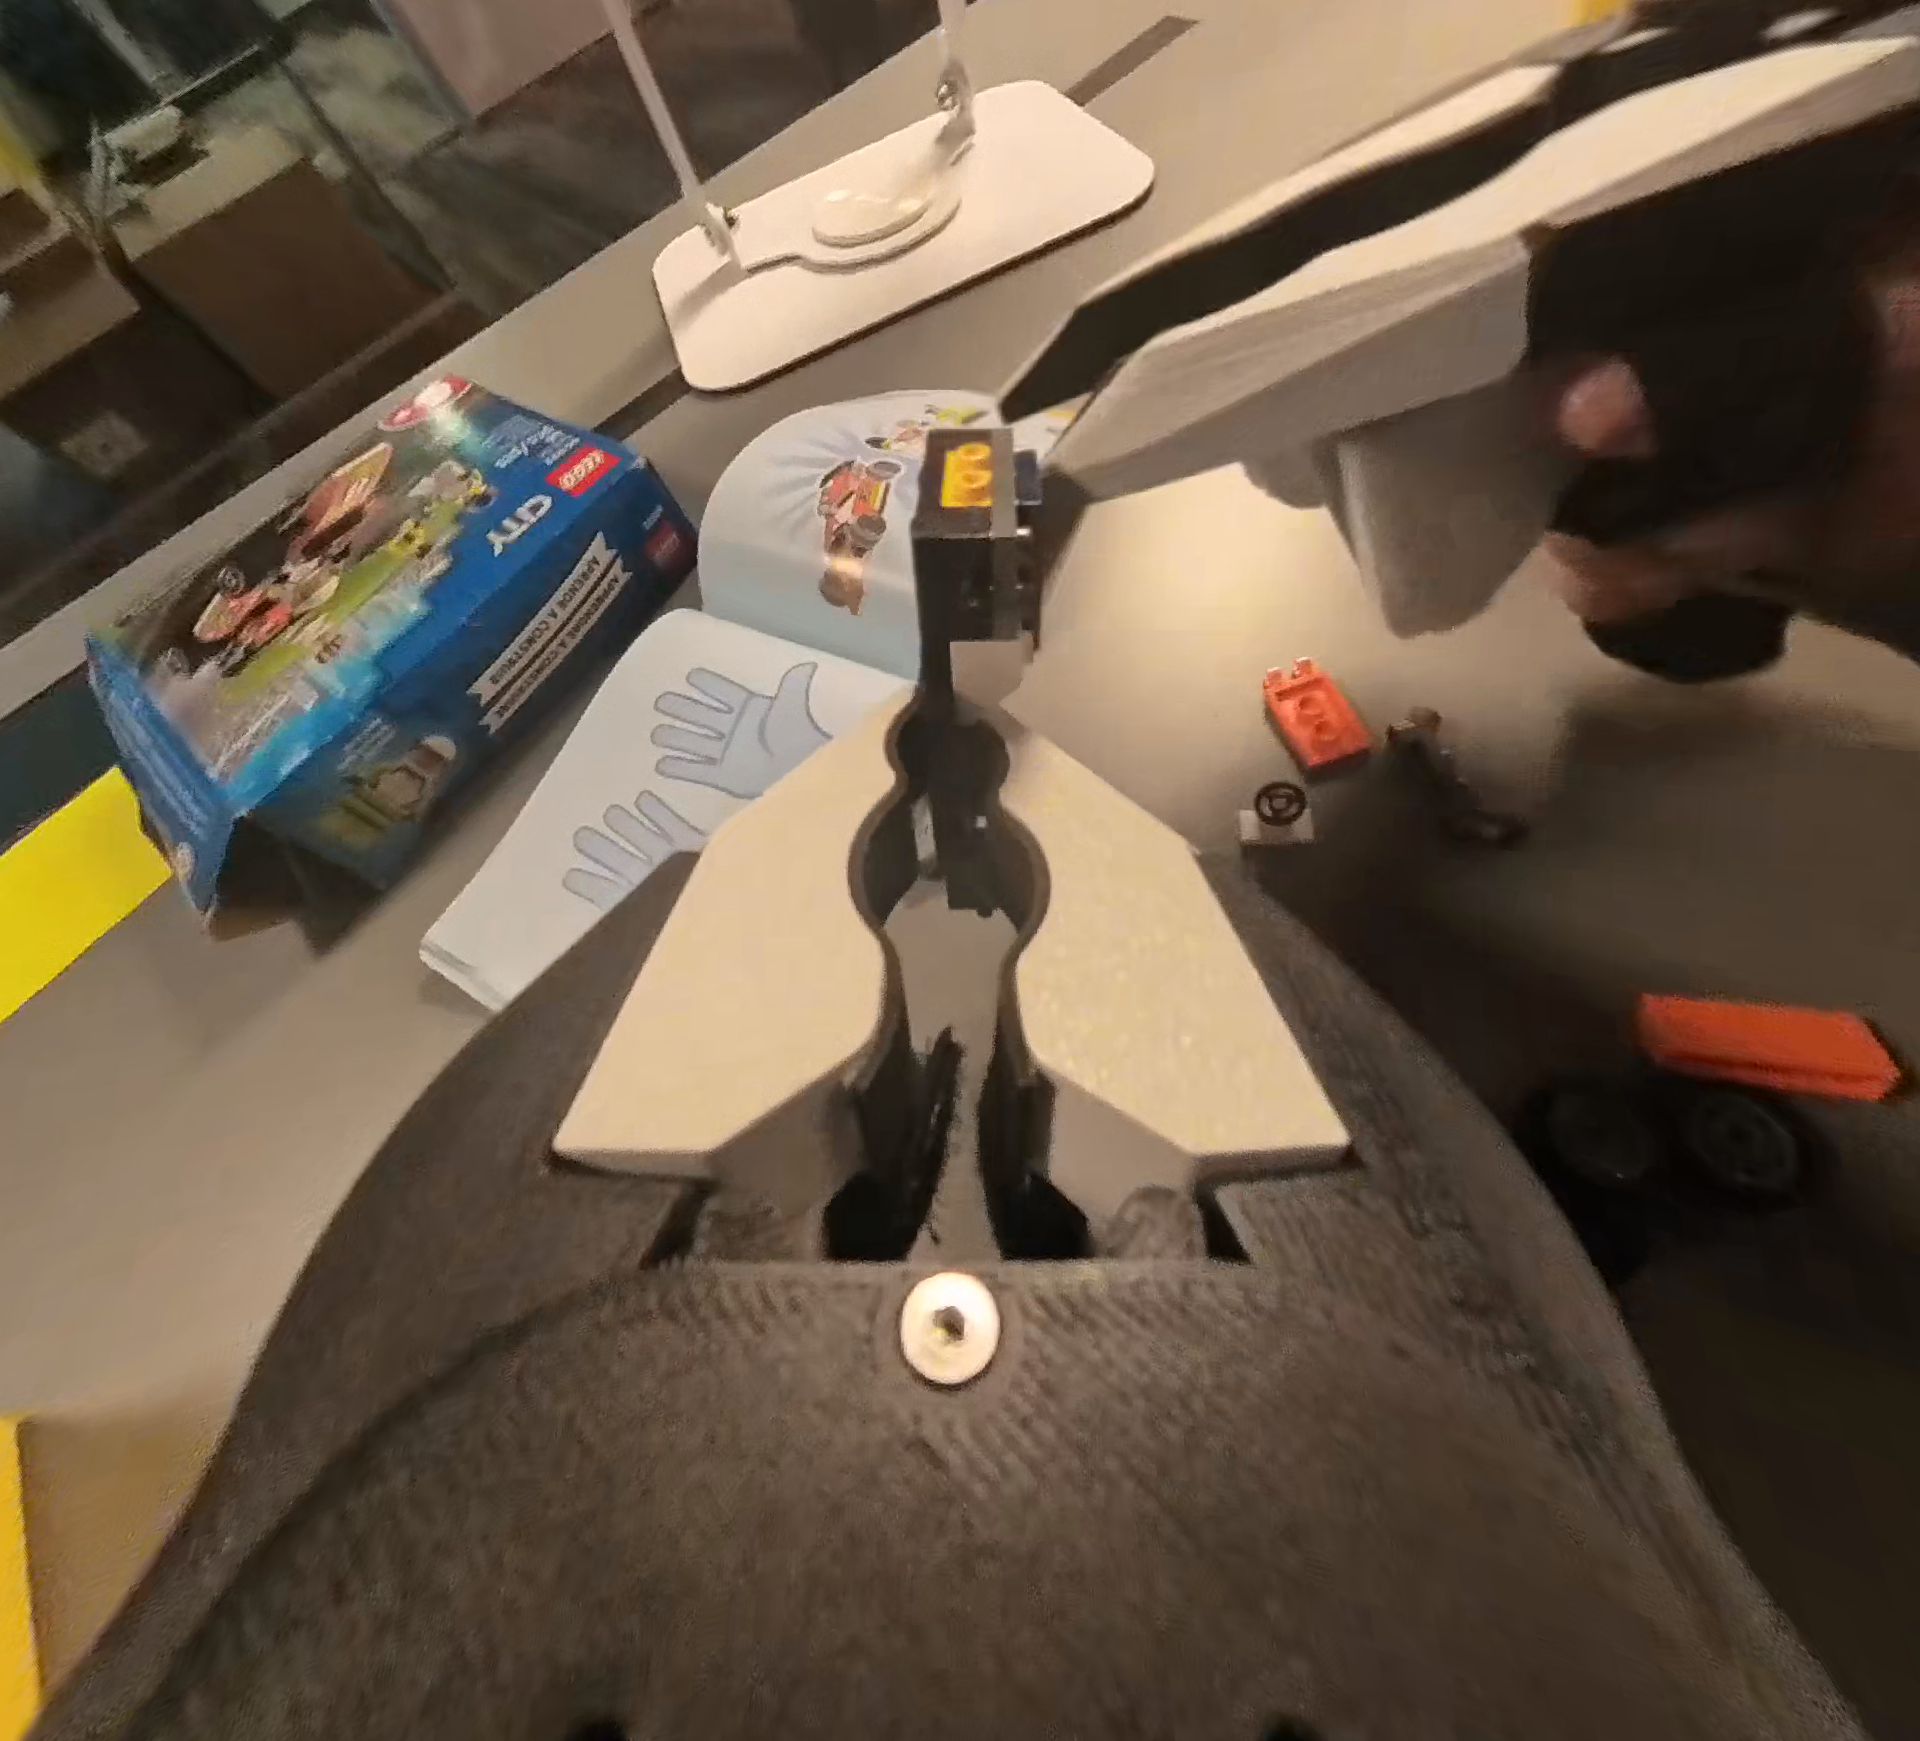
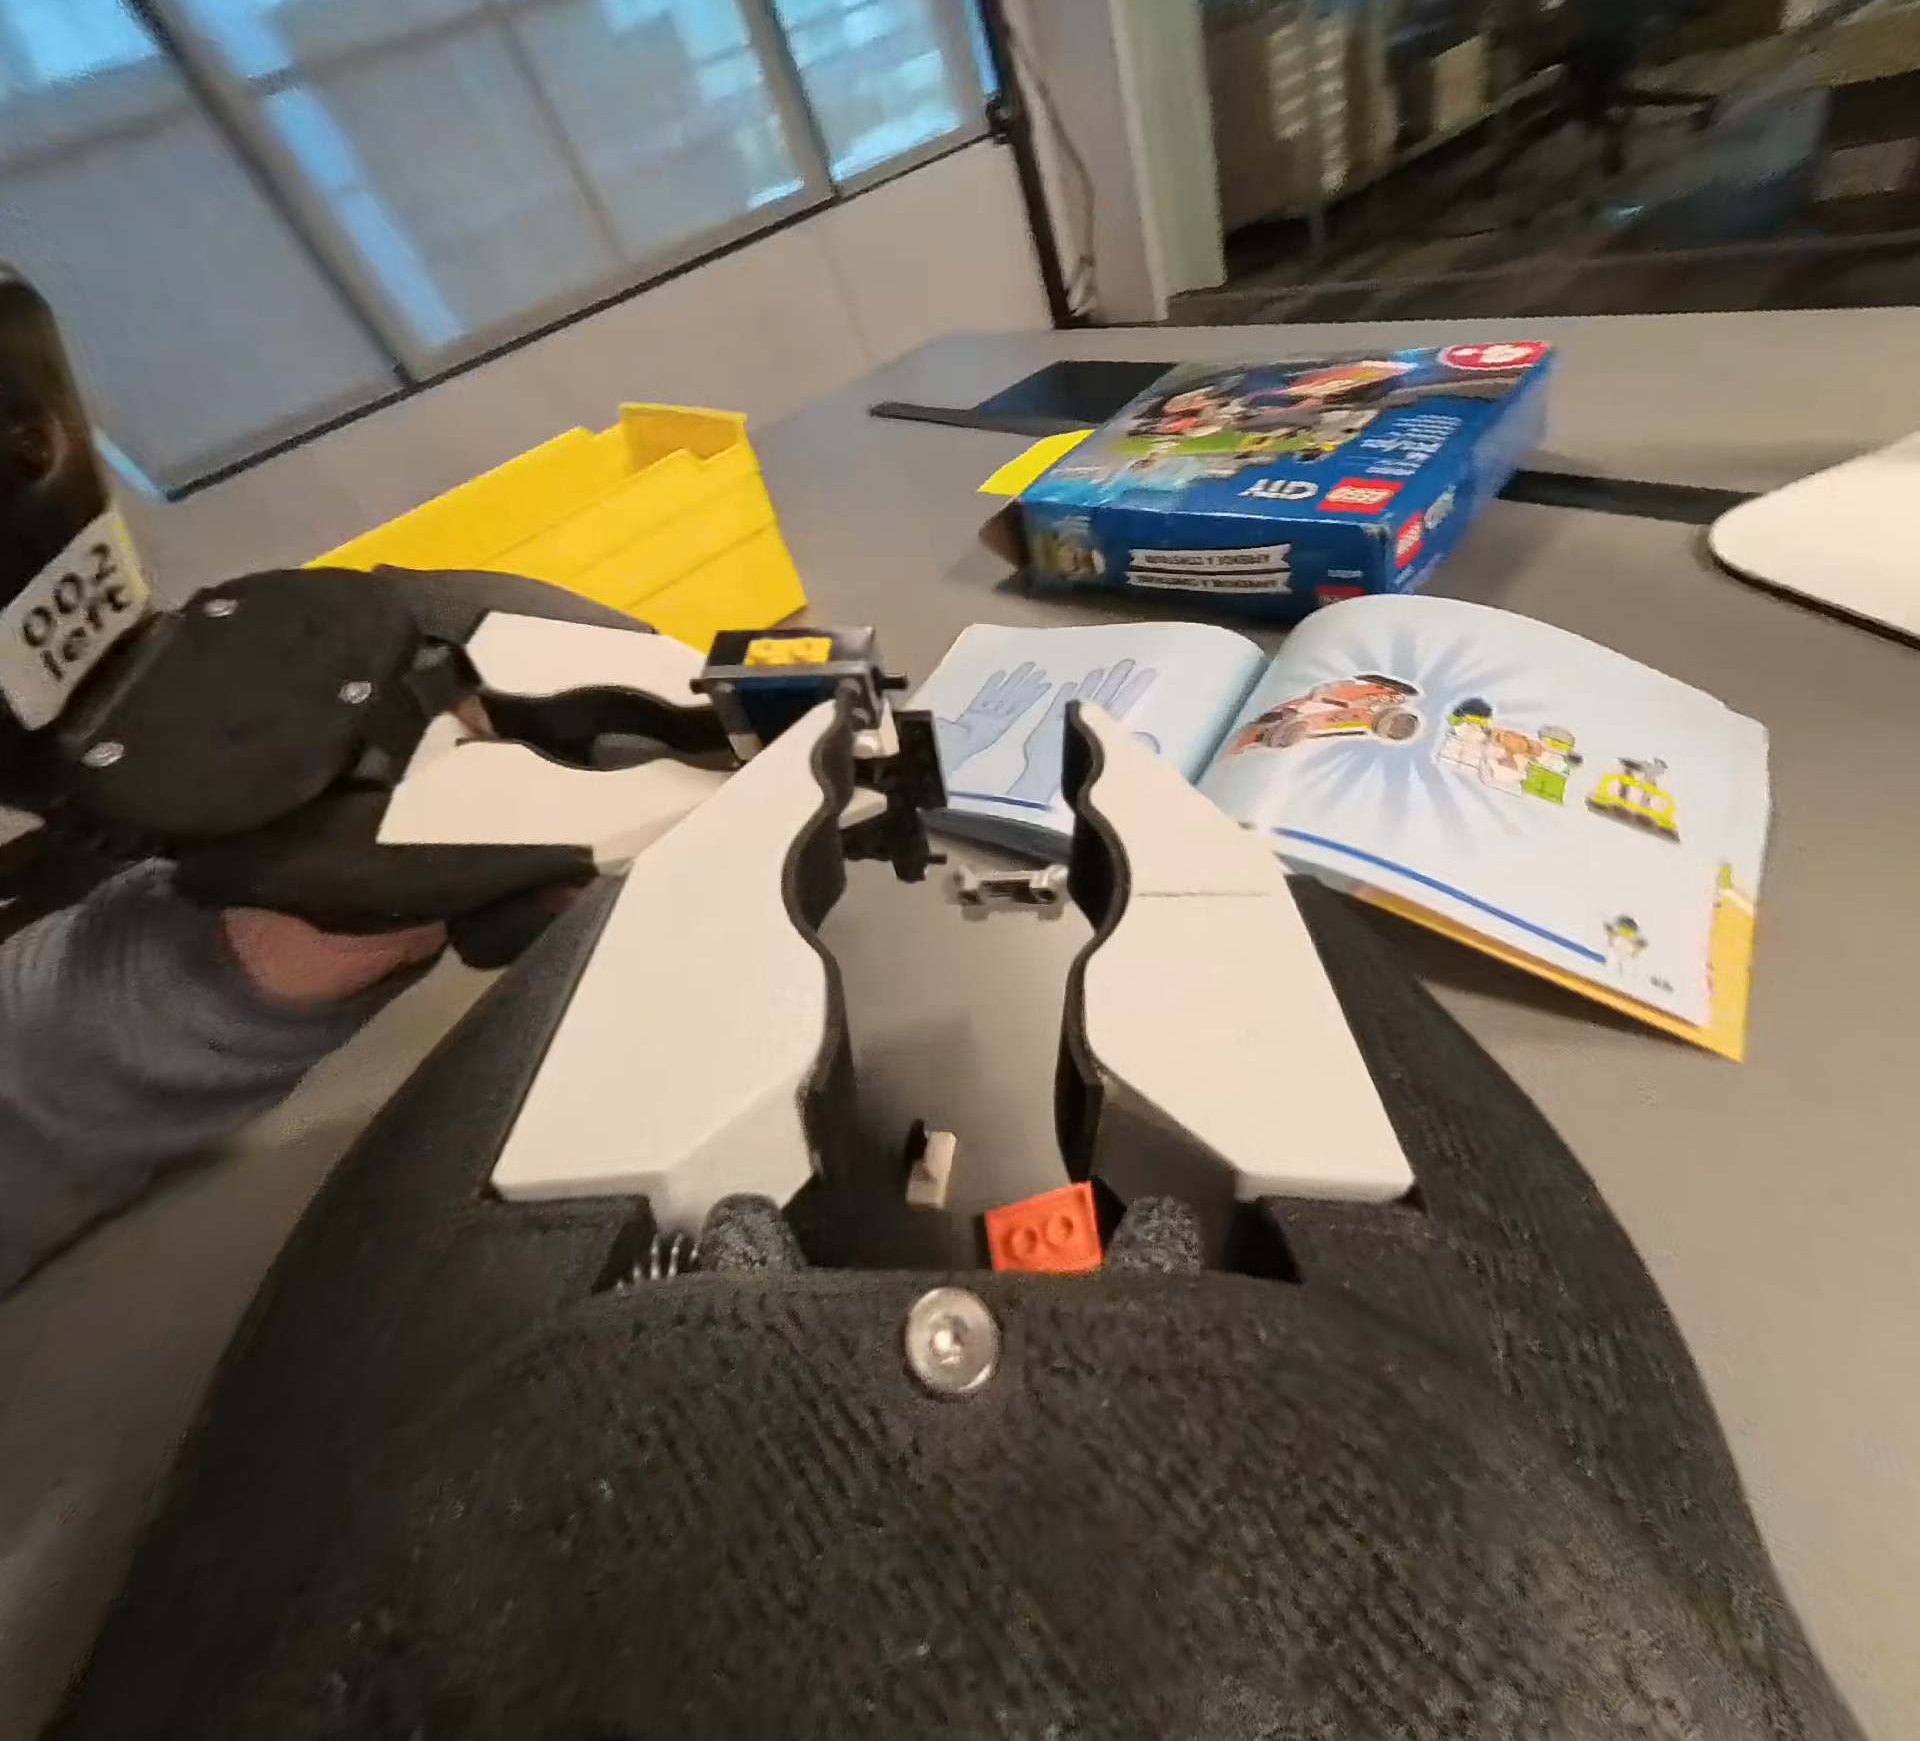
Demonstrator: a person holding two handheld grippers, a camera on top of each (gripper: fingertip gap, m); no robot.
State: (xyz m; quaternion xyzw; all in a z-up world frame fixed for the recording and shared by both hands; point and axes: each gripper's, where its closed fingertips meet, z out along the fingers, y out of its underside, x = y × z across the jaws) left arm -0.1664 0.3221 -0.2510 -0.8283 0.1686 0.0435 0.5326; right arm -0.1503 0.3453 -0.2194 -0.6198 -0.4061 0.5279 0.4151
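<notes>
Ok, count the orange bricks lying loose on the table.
2: a small orange brick near the steering-wheel piece, and an orange plate above black wheels. Others may be hidden.

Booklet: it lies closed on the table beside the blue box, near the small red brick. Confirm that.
Not closed. The booklet lies open, two pages showing, as the right wrist view makes plain. It is on the table beside the blue box, and the red brick lies nearby.

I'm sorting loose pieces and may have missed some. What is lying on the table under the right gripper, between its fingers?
Under the right gripper, an orange brick, a small white piece and a grey piece lie on the table. Anything beneath the fingers themselves is covered.
</notes>
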